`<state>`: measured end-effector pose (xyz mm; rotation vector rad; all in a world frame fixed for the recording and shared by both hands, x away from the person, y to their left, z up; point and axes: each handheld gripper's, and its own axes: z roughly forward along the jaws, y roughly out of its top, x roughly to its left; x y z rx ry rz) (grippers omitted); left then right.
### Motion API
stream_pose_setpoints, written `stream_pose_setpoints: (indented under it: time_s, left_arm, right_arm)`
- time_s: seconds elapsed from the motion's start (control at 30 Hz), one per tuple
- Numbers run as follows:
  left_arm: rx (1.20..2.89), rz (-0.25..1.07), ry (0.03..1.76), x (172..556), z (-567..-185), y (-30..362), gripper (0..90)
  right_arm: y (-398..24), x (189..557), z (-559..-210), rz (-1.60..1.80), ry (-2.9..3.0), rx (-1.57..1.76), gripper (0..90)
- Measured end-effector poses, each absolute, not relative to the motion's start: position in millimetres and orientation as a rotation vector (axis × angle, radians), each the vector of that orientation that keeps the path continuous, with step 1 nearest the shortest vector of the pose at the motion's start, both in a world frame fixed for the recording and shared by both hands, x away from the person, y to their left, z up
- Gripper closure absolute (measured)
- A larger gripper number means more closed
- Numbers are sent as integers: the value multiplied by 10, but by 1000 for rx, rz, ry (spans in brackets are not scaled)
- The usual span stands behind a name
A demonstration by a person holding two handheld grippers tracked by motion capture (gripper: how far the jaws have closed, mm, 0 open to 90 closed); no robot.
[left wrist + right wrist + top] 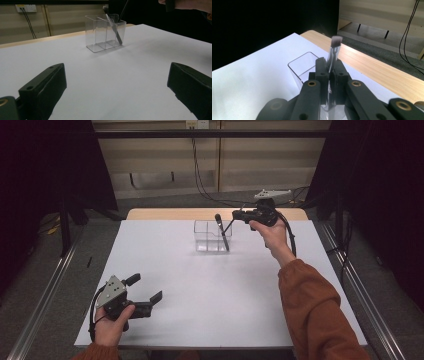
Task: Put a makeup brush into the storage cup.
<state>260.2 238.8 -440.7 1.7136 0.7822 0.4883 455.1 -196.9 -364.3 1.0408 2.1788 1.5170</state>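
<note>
High view
- box (212, 236): clear, divided, at the far middle of the white table (200, 290); I take it as my landmark.
- brush (222, 233): leans in the box's right part, dark head up and out over the rim, foot near the bottom. I judge it slanted because I hold it from the side, not from straight above.
- right gripper (235, 214): just right of the box and level with its top, jaws pointing left at the brush so it can go in or come out along the slant.
- left gripper (148, 290): well apart from the box, at the near left of the table, resting out of the way, I think.

Left gripper view
- my left jaws: spread wide with nothing but bare table between them, aimed at the box (105, 32) far ahead.
- brush (113, 28): slanting in the box's right compartment, tip low against the right wall.
- right hand (192, 5): above and right of the box.

Right gripper view
- my right jaws: pinched tight on the brush (333, 53) stem, below the pale bristles, which stick up past the fingertips.
- box (305, 66): directly beneath the jaws, rim open toward me; whether the brush's foot touches the floor I cannot tell.
</note>
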Motion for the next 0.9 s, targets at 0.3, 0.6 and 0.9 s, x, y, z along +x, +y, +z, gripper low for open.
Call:
stream_pose_setpoints:
  time_s: [0.3,0.6,0.9]
  left_arm:
    - [1719,487,777,2604,-4406,2380,24]
    - [1717,488,779,2602,-4406,2381,24]
    - [1720,490,776,2603,-4405,2381,24]
  right_arm:
    - [-1973,4606,-3707,1496,2187,1060,858]
    - [-1947,4650,-3784,1481,2201,1080,858]
    - [-1930,4680,-3845,1461,2220,1085,858]
